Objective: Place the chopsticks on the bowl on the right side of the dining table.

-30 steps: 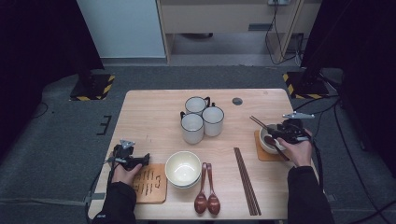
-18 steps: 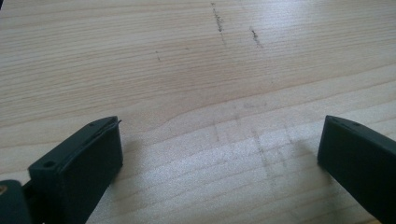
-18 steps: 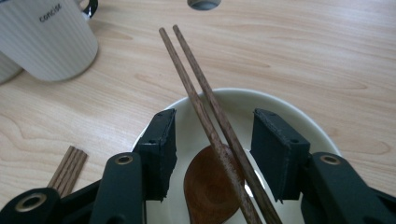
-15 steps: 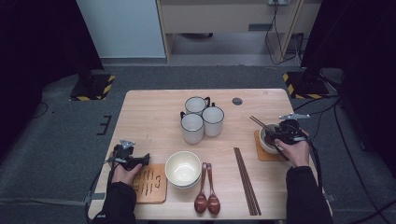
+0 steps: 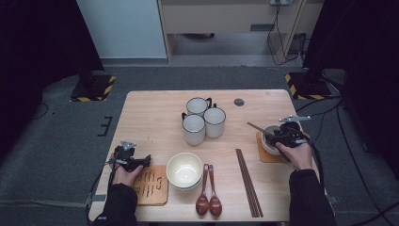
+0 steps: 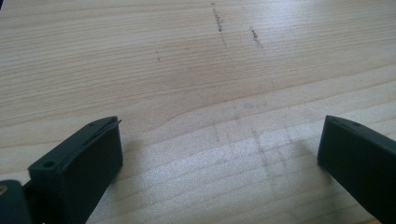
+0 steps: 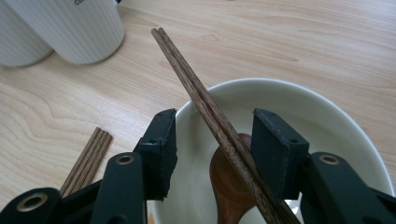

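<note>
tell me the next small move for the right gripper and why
Probably lift the right gripper clear. The chopsticks lie across the bowl rim with its jaws open either side of them, not pressing, so they seem already placed over the spoon.

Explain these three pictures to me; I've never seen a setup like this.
A person sits at a wooden table holding a hand-held clamp tool in each hand. One picture looks down from above; the other two come from cameras riding on the tools. The left gripper hovers open over bare wood beside a mat. The right gripper straddles a pair of chopsticks lying across a white bowl with a spoon inside; its pads aren't pressing them. Also on the table: three mugs, another bowl, two spoons, more chopsticks.
</note>
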Demonstrator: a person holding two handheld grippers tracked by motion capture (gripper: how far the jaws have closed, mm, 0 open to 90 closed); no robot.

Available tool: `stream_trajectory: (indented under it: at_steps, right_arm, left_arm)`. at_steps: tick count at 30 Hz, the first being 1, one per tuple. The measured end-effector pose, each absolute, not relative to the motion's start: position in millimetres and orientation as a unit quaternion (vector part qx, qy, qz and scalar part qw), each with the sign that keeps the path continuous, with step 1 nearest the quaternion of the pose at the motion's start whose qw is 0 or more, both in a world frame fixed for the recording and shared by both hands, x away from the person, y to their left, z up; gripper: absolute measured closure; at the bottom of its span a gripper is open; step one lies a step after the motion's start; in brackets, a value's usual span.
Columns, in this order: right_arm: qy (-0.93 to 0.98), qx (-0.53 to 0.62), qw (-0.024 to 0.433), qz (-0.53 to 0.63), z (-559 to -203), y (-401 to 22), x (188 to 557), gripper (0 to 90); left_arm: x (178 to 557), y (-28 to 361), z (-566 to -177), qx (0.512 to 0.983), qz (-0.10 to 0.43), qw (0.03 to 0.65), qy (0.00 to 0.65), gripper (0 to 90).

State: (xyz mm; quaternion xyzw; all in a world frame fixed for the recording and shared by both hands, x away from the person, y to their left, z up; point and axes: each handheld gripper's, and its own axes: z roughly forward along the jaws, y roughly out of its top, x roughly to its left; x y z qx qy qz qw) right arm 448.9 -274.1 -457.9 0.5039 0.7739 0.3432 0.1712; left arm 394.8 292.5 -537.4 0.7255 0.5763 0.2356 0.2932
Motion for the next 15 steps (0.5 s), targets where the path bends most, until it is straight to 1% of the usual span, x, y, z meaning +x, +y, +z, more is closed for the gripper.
stream_trajectory:
  at_steps: [11, 15]
  right_arm:
    - [0.783, 0.491, 0.163, 0.344, -456.3, -273.7, 445.8, 50.4]
    - [0.772, 0.495, 0.177, 0.357, -451.2, -276.2, 443.9, 49.2]
  left_arm:
    - [394.8, 292.5, -537.4, 0.725, 0.236, 0.293, 0.576, 0.0]
    - [394.8, 292.5, -537.4, 0.726, 0.236, 0.293, 0.576, 0.0]
